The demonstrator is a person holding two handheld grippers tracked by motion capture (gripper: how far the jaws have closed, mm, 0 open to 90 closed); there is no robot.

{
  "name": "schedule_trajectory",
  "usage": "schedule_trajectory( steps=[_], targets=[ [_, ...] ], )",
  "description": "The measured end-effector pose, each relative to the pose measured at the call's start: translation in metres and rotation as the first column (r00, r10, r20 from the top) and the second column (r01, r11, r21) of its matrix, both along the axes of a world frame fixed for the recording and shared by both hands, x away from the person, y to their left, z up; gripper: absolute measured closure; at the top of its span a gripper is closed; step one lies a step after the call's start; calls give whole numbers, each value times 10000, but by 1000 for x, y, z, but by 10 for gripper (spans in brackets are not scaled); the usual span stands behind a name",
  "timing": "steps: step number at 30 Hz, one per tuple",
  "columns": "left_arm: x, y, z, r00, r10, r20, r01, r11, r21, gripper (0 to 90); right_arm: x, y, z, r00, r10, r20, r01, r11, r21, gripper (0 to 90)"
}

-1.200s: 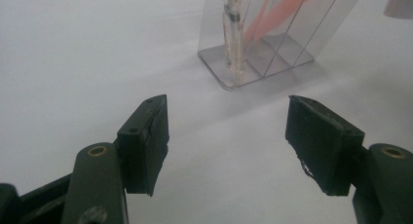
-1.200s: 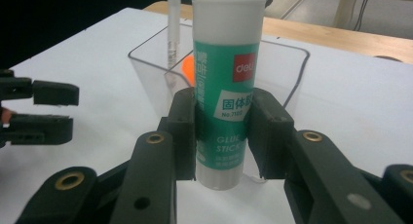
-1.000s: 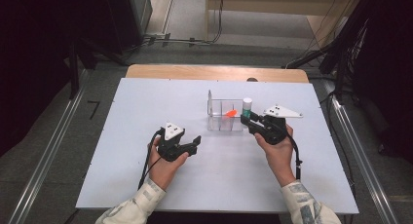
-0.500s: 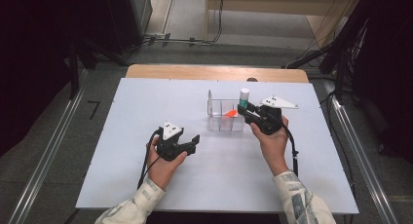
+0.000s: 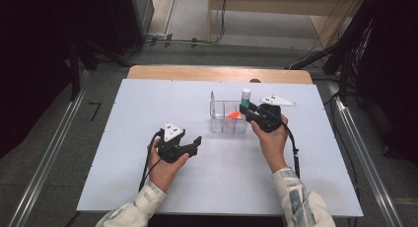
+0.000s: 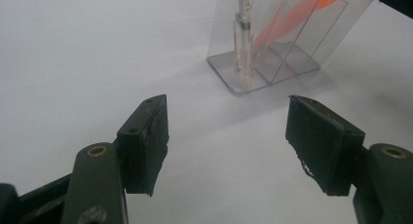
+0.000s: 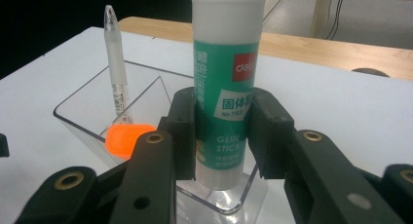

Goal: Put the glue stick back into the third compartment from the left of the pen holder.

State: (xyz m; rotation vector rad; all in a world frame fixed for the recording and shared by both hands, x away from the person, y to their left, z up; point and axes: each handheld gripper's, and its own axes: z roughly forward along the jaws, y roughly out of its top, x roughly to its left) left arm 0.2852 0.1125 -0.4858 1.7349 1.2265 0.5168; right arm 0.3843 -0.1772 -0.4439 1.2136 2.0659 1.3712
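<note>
Holding a glue stick (image 7: 225,95) upright in the right claw (image 7: 221,131), over the clear organiser (image 7: 85,118).
Its jaws are clenched on the stick's lower half, the base hanging above the organiser's near compartment; a white pen (image 7: 116,78) stands and an orange marker (image 7: 127,140) leans in the further ones. Left claw (image 6: 226,141) is released with nothing between its pads, low over the white surface (image 5: 148,103), short of the organiser.

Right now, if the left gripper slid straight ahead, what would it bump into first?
Probably the clear plastic organizer box; the open left gripper points toward its near corner across bare white table, though depth is unclear.
</note>
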Motion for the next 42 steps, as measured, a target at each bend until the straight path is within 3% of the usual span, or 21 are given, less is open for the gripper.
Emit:
schedule_trajectory(
  steps=[15,24,30,42],
  targets=[
    [0,1,0,10000,-7,-7,7,10000,-2,329,1,4,-7,9997,13,-261,-21,9996,-282,631],
    [0,1,0,10000,-21,-15,21,10000,-36,329,-1,5,-5,9999,-4,-128,-2,9991,-425,592],
    [0,1,0,10000,-6,-9,6,10000,-52,329,-1,3,-4,9999,-16,-149,10,9993,-383,592],
    [1,9,1,9998,204,-1,-204,9998,-91,319,-6,-2,2,10000,-18,-84,15,9996,-284,506]
  ],
)
